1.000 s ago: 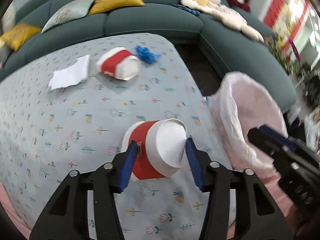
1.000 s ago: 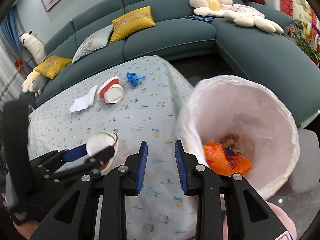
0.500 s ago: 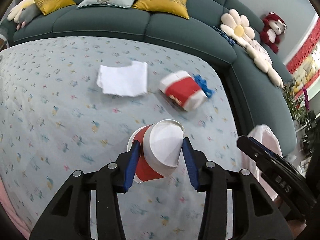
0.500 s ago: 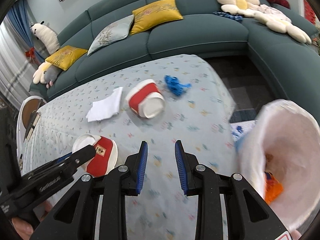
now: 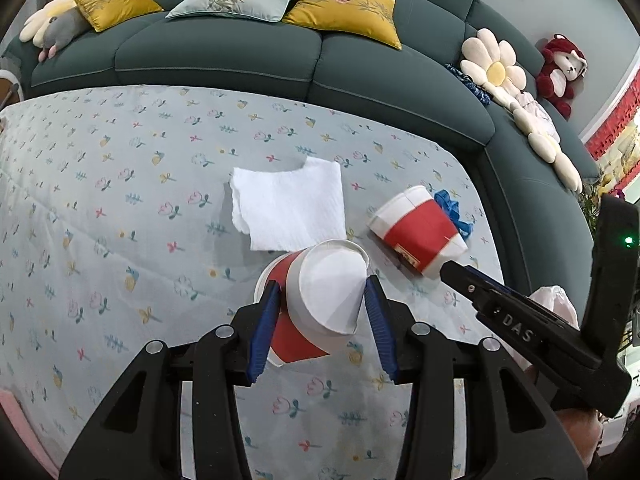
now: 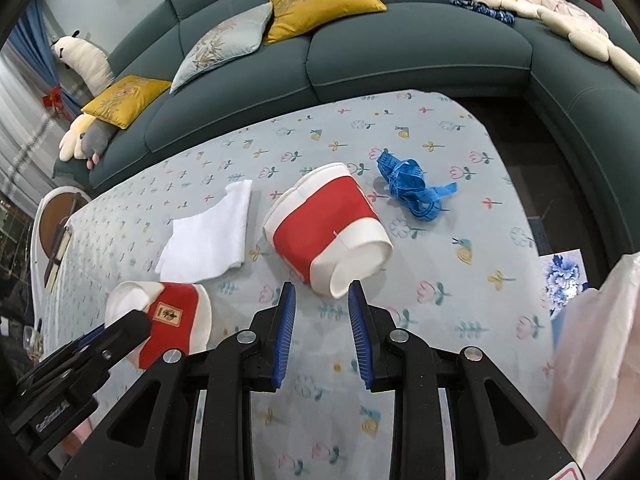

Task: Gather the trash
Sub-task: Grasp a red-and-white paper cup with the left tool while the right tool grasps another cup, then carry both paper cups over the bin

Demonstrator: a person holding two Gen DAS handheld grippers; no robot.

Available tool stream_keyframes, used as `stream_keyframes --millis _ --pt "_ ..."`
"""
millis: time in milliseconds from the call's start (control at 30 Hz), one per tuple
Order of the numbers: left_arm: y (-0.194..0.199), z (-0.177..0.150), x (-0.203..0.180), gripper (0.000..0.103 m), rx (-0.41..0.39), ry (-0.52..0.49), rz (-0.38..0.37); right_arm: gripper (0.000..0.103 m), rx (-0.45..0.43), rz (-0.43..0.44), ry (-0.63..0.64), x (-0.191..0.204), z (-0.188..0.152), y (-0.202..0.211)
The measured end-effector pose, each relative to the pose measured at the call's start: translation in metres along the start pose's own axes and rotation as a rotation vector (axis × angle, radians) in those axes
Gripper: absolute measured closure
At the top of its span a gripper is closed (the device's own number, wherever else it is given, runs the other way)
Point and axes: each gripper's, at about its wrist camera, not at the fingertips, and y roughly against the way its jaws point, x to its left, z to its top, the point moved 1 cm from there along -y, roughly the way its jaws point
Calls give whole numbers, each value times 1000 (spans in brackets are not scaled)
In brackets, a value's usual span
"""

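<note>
One cup (image 5: 320, 300) pinched in my left tongs (image 5: 320, 320), right tongs (image 6: 322, 320) spread and empty at lower centre; second cup (image 6: 332, 232), napkin (image 6: 208, 236) and blue tape (image 6: 412, 184) remain on the bench (image 6: 460, 300)

Napkin (image 6: 208, 240) left of the tipped paper cup (image 6: 332, 232) on the table (image 6: 480, 280), measuring tape (image 6: 412, 190) to its right.

A dark teal corner sofa (image 5: 224, 60) wraps the far and right sides of the flower-print desk (image 5: 100, 208), carrying yellow cushions (image 5: 344, 12), flower-shaped cushions (image 5: 494, 64) and a red plush bear (image 5: 562, 70).
</note>
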Motion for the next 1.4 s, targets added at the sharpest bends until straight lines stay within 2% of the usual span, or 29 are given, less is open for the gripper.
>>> stream_keyframes --millis 167,333,567,900,1200,1400 --pt "-5 6 -1 61 -1 -11 1 82 10 12 -3 4 5 -11" --pt "-7 8 -2 61 0 -11 -1 98 19 16 13 12 8 -17" --pt "-6 8 -3 61 1 -11 2 100 4 17 14 13 7 -14" --pt "1 2 -12 61 -3 -22 0 100 -24 40 7 10 -4 14" --pt "22 -4 -38 61 -26 -57 -24 100 -68 41 -11 -1 -20 53" --pt "38 -16 -70 61 -39 -107 -46 100 -115 31 -39 -20 -31 90"
